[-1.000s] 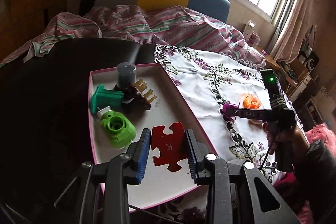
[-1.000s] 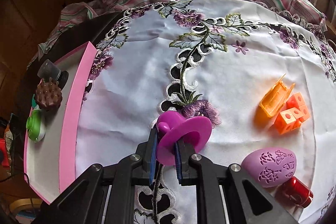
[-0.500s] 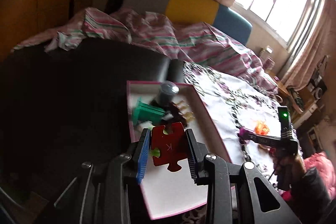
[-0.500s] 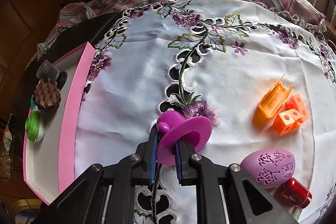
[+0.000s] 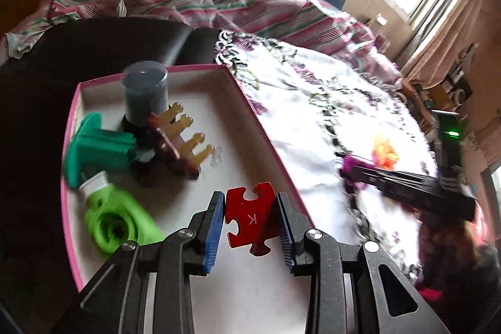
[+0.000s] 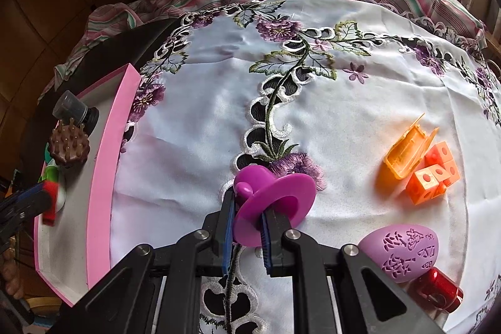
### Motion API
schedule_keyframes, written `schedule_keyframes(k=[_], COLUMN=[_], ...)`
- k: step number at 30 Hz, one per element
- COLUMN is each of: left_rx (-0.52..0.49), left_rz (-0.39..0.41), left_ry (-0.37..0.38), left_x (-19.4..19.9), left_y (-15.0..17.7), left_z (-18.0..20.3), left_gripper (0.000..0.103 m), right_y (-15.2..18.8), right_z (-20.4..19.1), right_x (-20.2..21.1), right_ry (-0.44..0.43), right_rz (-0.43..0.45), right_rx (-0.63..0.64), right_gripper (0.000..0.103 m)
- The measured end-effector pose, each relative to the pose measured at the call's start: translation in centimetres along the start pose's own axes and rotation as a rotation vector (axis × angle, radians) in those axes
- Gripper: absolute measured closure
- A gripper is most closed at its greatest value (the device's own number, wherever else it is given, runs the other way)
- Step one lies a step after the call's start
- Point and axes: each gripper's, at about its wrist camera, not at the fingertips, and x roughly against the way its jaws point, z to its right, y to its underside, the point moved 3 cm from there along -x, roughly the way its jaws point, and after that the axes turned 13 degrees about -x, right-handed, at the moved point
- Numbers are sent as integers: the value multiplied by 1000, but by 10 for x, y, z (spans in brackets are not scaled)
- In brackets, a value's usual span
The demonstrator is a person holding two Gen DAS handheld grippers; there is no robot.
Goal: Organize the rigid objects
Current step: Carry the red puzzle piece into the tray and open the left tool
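White embroidered floral tablecloth [image 6: 203, 127] spreads ahead of right gripper [image 6: 247, 218]. Pink-rimmed shallow cardboard tray [image 5: 266, 143] lies under left gripper [image 5: 250, 221]. Left view alone shows tray interior: grey canister [image 5: 145, 93], green parts ahead-left. Right view alone shows orange cubes [image 6: 433, 174], purple egg [image 6: 404, 252] to right. Left gripper pinches red letter-K puzzle piece [image 5: 249, 218] over tray; right gripper pinches purple plastic flanged disc [image 6: 275, 202] on cloth.
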Motion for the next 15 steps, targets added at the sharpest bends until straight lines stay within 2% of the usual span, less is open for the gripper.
schedule_keyframes(k=[3, 7, 15], left_rx=[12, 42, 20], left_rz=[-16, -35, 8], left_ry=[-26, -25, -36], left_x=[-18, -35, -21], left_y=[-9, -16, -13], left_z=[-7, -15, -12], left_gripper=[70, 69, 59], right_y=[-1, -3, -5], right_z=[1, 3, 4], right_x=[0, -1, 0], right_ry=[-3, -4, 1], right_rz=[1, 2, 6], right_rx=[-3, -8, -12], right_gripper=[89, 89, 89])
